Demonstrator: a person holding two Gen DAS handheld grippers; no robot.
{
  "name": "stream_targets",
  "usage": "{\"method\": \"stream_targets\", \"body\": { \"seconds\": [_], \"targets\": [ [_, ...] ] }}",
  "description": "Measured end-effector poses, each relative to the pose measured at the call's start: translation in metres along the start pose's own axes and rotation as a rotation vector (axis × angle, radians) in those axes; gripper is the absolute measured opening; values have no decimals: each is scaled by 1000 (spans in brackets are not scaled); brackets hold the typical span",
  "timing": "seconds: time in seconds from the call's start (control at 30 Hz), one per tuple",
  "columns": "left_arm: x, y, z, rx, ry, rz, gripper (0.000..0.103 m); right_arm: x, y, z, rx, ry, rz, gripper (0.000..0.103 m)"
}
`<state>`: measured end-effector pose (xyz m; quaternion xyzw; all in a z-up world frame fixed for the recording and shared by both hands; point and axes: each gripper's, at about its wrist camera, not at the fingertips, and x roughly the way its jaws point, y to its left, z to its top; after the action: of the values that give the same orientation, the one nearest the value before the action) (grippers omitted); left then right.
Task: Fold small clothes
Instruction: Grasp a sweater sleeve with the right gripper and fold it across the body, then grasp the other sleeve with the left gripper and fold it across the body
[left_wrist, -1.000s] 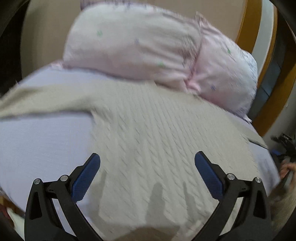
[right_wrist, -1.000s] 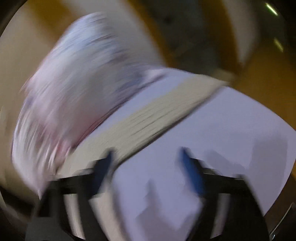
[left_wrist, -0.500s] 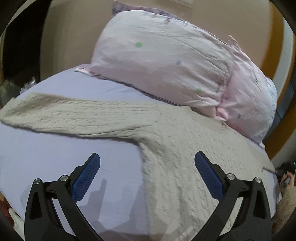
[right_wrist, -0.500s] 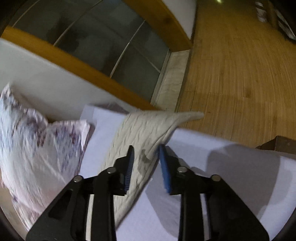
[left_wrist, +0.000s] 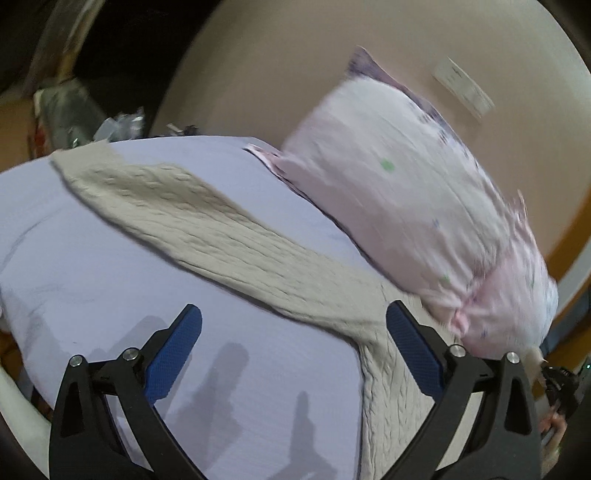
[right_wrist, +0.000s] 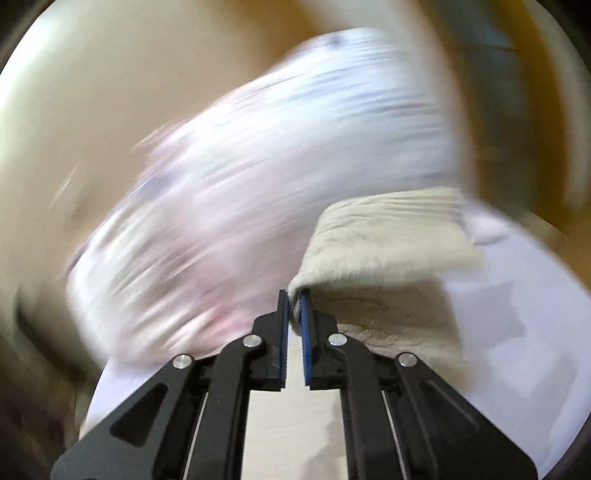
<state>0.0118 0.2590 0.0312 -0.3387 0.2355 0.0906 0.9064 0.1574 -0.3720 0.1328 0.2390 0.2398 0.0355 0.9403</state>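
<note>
Pinching sweater (right_wrist: 384, 236) edge in rt tool (right_wrist: 294, 302).

Beige wall (left_wrist: 332, 55), lavender bed sheet (left_wrist: 92, 266), pink pillow (left_wrist: 399, 192), wood trim (left_wrist: 569, 254)

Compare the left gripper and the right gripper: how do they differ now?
The left gripper is wide open and holds nothing; the right gripper is shut on a fold of the beige sweater. The left one hangs above the sheet; the right one lifts cloth. Both have blue pads.
</note>
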Motion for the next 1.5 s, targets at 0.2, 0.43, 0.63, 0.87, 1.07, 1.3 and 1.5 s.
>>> {"method": "stream_targets", "body": {
  "seconds": [0.2,0.43,0.63,0.87,1.07,1.3,1.5],
  "targets": [
    [-4,29,18,-106,-32,74,90,88,153,-108,-333,403,209,27],
    [2,94,48,-307,-36,154,79,57,132,-97,-329,286,150,65],
    [12,122,70,-406,-43,187,60,48,90,-92,-237,300,88,68],
    [27,152,83,-542,-22,173,11,42,79,-95,-189,302,113,72],
    [25,88,95,-321,-43,122,5,25,58,-88,-187,251,77,76],
    [34,-104,82,72,-1,-241,4,8,16,-84,-129,222,25,77],
    [62,-272,-1,374,172,-488,4,1,-18,-88,-63,225,-20,77]
  ]
}}
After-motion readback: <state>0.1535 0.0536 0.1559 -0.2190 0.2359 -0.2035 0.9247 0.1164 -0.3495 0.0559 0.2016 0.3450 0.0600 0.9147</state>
